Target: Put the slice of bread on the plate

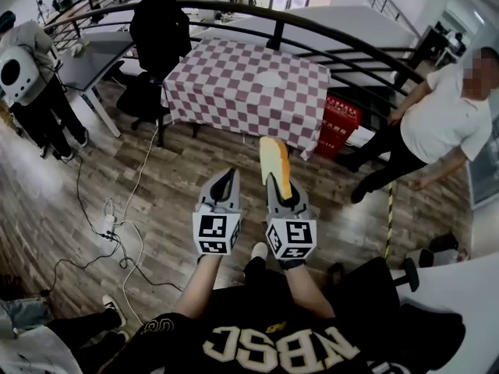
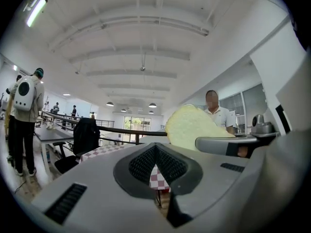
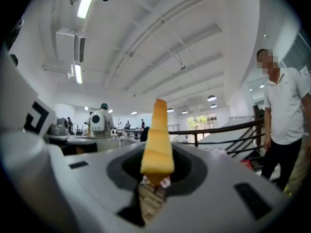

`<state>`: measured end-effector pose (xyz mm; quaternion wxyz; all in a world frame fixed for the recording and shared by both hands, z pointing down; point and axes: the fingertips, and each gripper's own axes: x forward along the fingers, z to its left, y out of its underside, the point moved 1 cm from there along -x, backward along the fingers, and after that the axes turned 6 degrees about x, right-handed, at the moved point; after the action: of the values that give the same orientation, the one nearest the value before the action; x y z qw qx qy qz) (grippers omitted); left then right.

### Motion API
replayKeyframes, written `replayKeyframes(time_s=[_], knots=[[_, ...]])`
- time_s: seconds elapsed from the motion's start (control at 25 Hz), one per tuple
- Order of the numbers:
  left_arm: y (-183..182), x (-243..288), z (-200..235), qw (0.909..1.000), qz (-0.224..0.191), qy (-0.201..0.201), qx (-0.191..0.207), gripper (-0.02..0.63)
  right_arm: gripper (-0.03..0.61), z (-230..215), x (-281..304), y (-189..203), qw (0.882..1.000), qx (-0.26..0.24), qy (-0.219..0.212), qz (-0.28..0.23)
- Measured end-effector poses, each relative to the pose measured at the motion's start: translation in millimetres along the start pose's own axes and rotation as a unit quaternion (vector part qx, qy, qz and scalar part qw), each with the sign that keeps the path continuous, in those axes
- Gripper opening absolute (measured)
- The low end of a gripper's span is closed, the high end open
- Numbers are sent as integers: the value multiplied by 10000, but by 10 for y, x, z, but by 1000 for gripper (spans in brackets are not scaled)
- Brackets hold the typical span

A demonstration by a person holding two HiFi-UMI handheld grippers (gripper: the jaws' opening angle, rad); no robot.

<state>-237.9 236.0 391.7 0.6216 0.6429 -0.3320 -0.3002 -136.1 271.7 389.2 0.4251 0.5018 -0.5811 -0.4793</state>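
Observation:
A slice of bread [image 1: 276, 166] with a yellow-brown crust stands upright on its edge between the jaws of my right gripper [image 1: 277, 184], which is shut on it. In the right gripper view the bread [image 3: 158, 140] rises narrow, seen edge-on, from the right gripper [image 3: 156, 176]. My left gripper [image 1: 227, 179] is held just to its left, jaws together, with nothing in them. The left gripper view shows the bread's pale face [image 2: 189, 127] to the right beyond the left gripper [image 2: 156, 166]. On the red-and-white checked table [image 1: 226, 92] ahead, a pale round plate [image 1: 274, 79] shows faintly.
A curved black railing [image 1: 234, 10] runs behind the table. A black chair draped with a jacket [image 1: 160, 29] stands at the table's left, and a red box [image 1: 339, 123] at its right. A person in a white shirt [image 1: 440, 123] leans at the right. Cables [image 1: 117, 232] trail over the wooden floor.

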Motion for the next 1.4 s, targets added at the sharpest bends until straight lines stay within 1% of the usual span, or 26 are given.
replayKeyframes(time_s=[0.08,0.16,0.24,0.32,0.4,0.48,0.64,0.76,0.96,1.08,1.2,1.4], knots=[[-119,461,-58,9999,-79,80,-3,17,94,-299,284,-156,9999,-41,-29,-90],[-208,870,-115,9999,-91,120,-32,17,94,-608,541,-294,9999,34,32,-149],[-250,1172,-164,9999,-57,128,-1,17,94,-881,722,-371,9995,207,142,-170],[-216,1398,-250,9999,-10,145,16,17,94,-1099,817,-392,9994,289,112,-178],[-121,1590,-371,9994,101,317,-60,17,94,-1254,861,-345,9993,358,17,-145],[-60,1730,-477,9982,161,535,-195,17,94,-1364,904,-270,9992,400,17,-77],[-7,1991,-601,9973,180,689,-160,17,94,-1604,1019,-144,9986,478,235,59],[83,2215,-631,9967,195,748,-258,17,94,-1764,1068,-99,9985,371,393,94],[262,2708,-692,9943,321,966,-323,17,94,-2223,1352,-1,9959,467,710,309],[291,3008,-591,9943,321,942,-373,17,94,-2443,1586,-20,9951,425,800,386],[296,3406,-363,9949,297,840,-469,17,94,-2631,1962,-57,9946,375,863,435],[347,4056,-7,9952,356,704,-582,17,94,-2782,2666,-63,9952,275,738,575]])
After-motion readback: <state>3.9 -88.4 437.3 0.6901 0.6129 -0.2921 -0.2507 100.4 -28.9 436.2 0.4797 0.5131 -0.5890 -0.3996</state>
